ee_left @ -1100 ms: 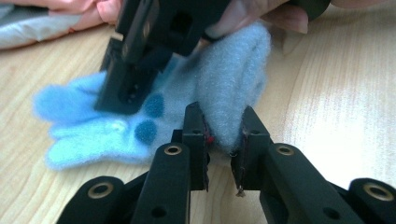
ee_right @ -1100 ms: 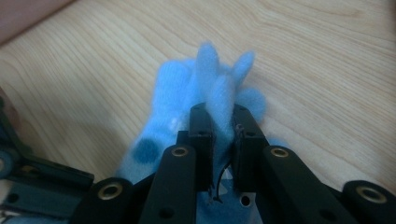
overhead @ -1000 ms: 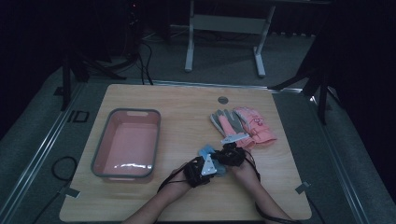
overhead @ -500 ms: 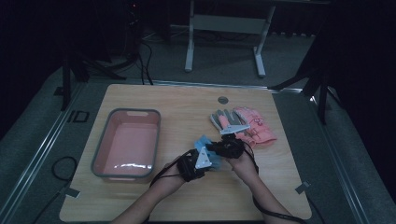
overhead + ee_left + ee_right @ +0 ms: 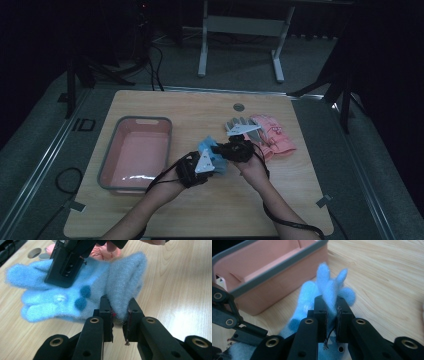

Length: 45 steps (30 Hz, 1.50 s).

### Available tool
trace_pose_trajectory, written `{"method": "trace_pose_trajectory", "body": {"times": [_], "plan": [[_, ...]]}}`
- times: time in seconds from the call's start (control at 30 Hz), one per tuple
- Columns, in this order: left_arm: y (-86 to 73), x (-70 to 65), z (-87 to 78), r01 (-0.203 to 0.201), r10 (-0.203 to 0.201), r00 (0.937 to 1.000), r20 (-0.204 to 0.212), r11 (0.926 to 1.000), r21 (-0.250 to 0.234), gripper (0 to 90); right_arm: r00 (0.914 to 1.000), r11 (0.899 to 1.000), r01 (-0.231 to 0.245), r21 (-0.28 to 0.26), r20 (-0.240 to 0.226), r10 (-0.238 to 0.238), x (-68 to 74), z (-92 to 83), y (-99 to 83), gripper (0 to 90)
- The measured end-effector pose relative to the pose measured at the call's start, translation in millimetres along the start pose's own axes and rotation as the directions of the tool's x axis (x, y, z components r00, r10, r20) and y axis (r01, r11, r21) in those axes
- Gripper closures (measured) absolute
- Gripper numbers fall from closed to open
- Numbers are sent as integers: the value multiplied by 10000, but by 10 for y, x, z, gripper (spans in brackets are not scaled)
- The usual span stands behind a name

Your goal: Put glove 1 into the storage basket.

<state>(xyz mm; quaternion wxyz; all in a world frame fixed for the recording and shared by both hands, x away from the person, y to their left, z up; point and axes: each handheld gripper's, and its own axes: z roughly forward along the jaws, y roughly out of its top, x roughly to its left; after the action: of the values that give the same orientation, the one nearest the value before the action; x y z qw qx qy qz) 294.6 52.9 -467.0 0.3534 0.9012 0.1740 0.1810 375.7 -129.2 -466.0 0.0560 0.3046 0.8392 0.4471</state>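
Bench [image 5: 190,220]: pale wood-grain top, dark room, grey floor. Fuzzy blue glove [image 5: 82,297] held above bench beside pink tub [image 5: 134,152], grey-rimmed. Left tool [image 5: 119,312] clamped on cuff; right tool [image 5: 331,308] clamped on glove fingers. Pink glove [image 5: 272,135] flat behind.

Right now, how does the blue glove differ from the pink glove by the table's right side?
The blue glove is fluffy and bright blue with dark blue dots; the pink glove is salmon pink. The blue glove is pinched at two ends by the left gripper and right gripper; the pink glove lies flat on the table, untouched. The blue glove is bunched; the pink one is spread out. Both are fingered gloves.
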Motion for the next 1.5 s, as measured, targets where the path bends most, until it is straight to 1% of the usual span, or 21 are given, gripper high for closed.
{"method": "trace_pose_trajectory", "body": {"times": [0.07, 0.13, 0.17, 0.2, 0.3, 0.43, 0.5, 0.6, 0.77, 0.83, 0.9, 0.93, 0.97, 1.0, 1.1, 1.13, 1.17, 1.2, 1.27, 1.37, 1.5], "plan": [[-21, 28, -52, 52, -52, 10000, -57, 10000, -1, 801, 9999, 10000, -41, -75, -132, 40, 22, 25, 53, 819], [-27, 41, -72, 58, -58, 9999, -85, 10000, 10, 801, 9999, 10000, -13, -92, -142, 12, 34, 36, 74, 819], [-53, 81, -139, 88, -87, 9997, -223, 9999, 50, 801, 9999, 10000, 5, -93, -152, -6, 47, 48, 95, 819], [-65, 99, -168, 122, -120, 9996, -256, 9999, 63, 801, 9998, 9999, 79, -140, -198, -82, 89, 93, 164, 819], [-104, 145, -266, 255, -251, 9988, -421, 9996, 90, 801, 9994, 9998, 146, -151, -299, -151, 135, 160, 254, 819], [-164, 207, -415, 306, -293, 9971, -708, 9994, 175, 800, 9981, 9997, 213, -141, -574, -221, 208, 270, 390, 818], [-199, 242, -496, 336, -317, 9960, -833, 9992, 217, 800, 9977, 9994, 309, -125, -604, -316, 255, 333, 456, 818], [-255, 282, -612, 349, -316, 9939, -1061, 9990, 293, 800, 9963, 9988, 479, -136, -707, -488, 338, 420, 559, 818], [-369, 357, -786, 598, -547, 9887, -1395, 9977, 329, 801, 9938, 9974, 713, -112, -843, -720, 485, 580, 729, 818], [-432, 389, -846, 752, -693, 9860, -1518, 9966, 333, 801, 9920, 9969, 788, -80, -980, -792, 536, 654, 792, 817], [-504, 416, -895, 874, -804, 9832, -1640, 9955, 360, 801, 9902, 9962, 868, -85, -1088, -872, 588, 729, 848, 818], [-504, 416, -895, 874, -804, 9832, -1640, 9955, 360, 801, 9902, 9962, 868, -85, -1088, -872, 588, 729, 848, 818], [-582, 449, -945, 1052, -972, 9803, -1720, 9937, 381, 801, 9896, 9959, 898, -71, -1124, -901, 618, 767, 876, 817], [-611, 459, -962, 1110, -1025, 9788, -1774, 9931, 387, 800, 9881, 9961, 883, -59, -1259, -883, 671, 851, 922, 817], [-720, 493, -1022, 1298, -1193, 9738, -1935, 9906, 426, 800, 9860, 9950, 995, 14, -1345, -985, 752, 983, 974, 817], [-720, 493, -1022, 1298, -1193, 9738, -1935, 9906, 426, 800, 9860, 9950, 995, 14, -1345, -985, 752, 983, 974, 817], [-821, 522, -1070, 1501, -1379, 9695, -2024, 9876, 459, 800, 9853, 9946, 1034, -3, -1367, -1025, 773, 1017, 984, 817], [-862, 533, -1085, 1568, -1439, 9679, -2063, 9865, 476, 800, 9834, 9943, 1067, 56, -1479, -1047, 838, 1129, 1015, 817], [-943, 553, -1109, 1675, -1534, 9645, -2148, 9847, 490, 800, 9823, 9937, 1119, 114, -1522, -1088, 884, 1214, 1030, 817], [-1057, 599, -1112, 1920, -1737, 9608, -2163, 9792, 663, 800, 9812, 9934, 1127, 220, -1603, -1078, 930, 1328, 1046, 817], [-1167, 668, -1071, 2396, -2193, 9553, -1981, 9671, 852, 799, 9815, 9927, 1108, 476, -1619, -1018, 950, 1492, 1029, 817]]}}
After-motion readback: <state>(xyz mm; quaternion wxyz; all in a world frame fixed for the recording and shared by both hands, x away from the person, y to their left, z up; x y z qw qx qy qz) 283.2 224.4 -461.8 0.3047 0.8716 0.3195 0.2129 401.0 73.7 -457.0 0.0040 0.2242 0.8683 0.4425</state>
